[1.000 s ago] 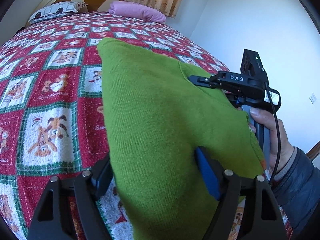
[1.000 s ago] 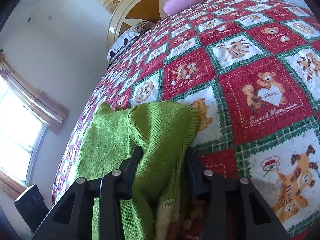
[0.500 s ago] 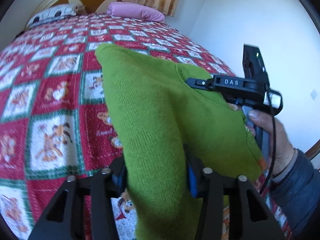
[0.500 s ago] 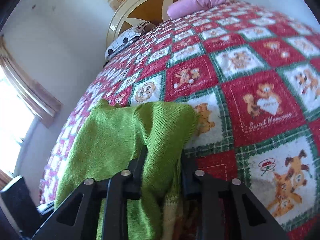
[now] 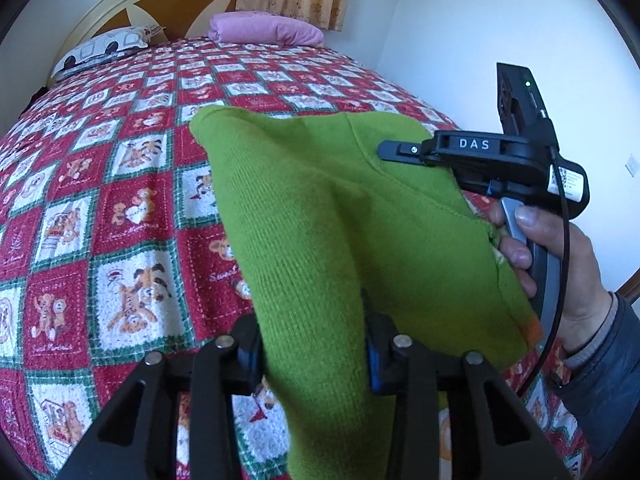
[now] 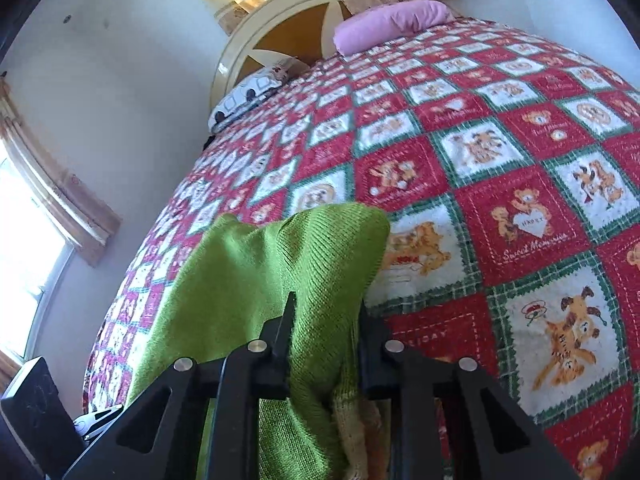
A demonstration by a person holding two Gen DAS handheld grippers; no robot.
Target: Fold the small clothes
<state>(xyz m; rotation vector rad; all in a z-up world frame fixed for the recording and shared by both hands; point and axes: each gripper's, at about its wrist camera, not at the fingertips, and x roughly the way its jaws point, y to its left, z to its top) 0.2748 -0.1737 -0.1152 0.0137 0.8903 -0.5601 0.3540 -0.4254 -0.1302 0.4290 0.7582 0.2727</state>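
A small green knitted garment (image 5: 320,216) hangs stretched between both grippers above the quilted bed (image 5: 120,184). My left gripper (image 5: 314,344) is shut on its near edge. The right gripper shows in the left wrist view (image 5: 400,150) at the garment's far right edge, held by a hand. In the right wrist view my right gripper (image 6: 326,332) is shut on a bunched fold of the green garment (image 6: 288,264), with a pale yellow ribbed edge below the fingers. The garment's far corner droops toward the quilt.
The bed carries a red, green and white patchwork quilt (image 6: 500,184) with bear pictures. A pink pillow (image 5: 266,32) and a patterned pillow (image 5: 104,46) lie by the headboard. A white wall stands to the right, and a window (image 6: 24,272) to the left.
The left gripper closed onto the garment's near edge. Both grippers lifted the garment higher, so more of the quilt shows beneath it.
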